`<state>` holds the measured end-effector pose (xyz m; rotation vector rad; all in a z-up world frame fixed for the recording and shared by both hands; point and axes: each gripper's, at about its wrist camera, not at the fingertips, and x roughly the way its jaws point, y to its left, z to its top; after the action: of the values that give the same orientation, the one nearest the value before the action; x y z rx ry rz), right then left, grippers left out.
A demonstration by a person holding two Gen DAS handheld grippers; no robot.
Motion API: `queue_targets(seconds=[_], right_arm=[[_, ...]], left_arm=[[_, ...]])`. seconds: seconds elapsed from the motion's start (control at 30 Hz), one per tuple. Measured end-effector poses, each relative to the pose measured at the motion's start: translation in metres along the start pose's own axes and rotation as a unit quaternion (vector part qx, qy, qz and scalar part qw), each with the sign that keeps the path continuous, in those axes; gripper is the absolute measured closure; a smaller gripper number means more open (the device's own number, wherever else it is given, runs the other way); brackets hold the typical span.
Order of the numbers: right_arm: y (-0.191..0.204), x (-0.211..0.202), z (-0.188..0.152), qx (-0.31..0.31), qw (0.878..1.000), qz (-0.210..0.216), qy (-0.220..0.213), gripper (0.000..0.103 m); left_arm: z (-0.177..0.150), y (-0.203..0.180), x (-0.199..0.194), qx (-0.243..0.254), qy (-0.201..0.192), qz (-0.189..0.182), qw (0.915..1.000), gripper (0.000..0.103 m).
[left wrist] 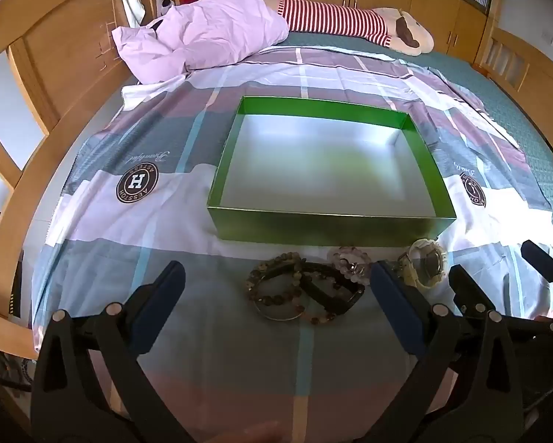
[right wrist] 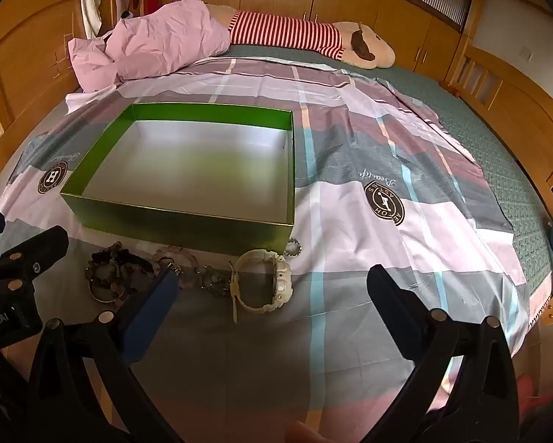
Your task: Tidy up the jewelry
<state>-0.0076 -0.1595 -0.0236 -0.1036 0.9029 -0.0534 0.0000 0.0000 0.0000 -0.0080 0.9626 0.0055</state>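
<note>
Left hand-held gripper [left wrist: 276, 284] jaws apart over tangled bead bracelets [left wrist: 276, 288]; right hand-held gripper [right wrist: 272, 284] apart, empty, over pale watch [right wrist: 261, 280]; all on bed just before empty green box [left wrist: 328, 221]; risk: tangled strands may lift together and snag.

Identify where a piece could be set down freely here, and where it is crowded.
Free: the whole floor of the green box, and the bedsheet right of the white watch. Crowded: the strip before the box, where beaded bracelets overlap.
</note>
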Motion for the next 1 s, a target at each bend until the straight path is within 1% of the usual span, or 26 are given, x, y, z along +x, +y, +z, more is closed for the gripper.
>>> queue_targets(seconds=[0.53, 1.0], right_arm=[[0.0060, -0.0049, 0.0023, -0.003, 1.000, -0.003, -0.002, 0.003], [0.0020, -0.0050, 0.0010, -0.002, 1.000, -0.002, 0.000, 0.003]], left_arm=[[-0.0019, 0.0005, -0.0022, 0.002, -0.002, 0.003, 1.0000, 0.004], [-0.0012, -0.0026, 0.0012, 0.006, 0.001, 0.008, 1.0000, 0.004]])
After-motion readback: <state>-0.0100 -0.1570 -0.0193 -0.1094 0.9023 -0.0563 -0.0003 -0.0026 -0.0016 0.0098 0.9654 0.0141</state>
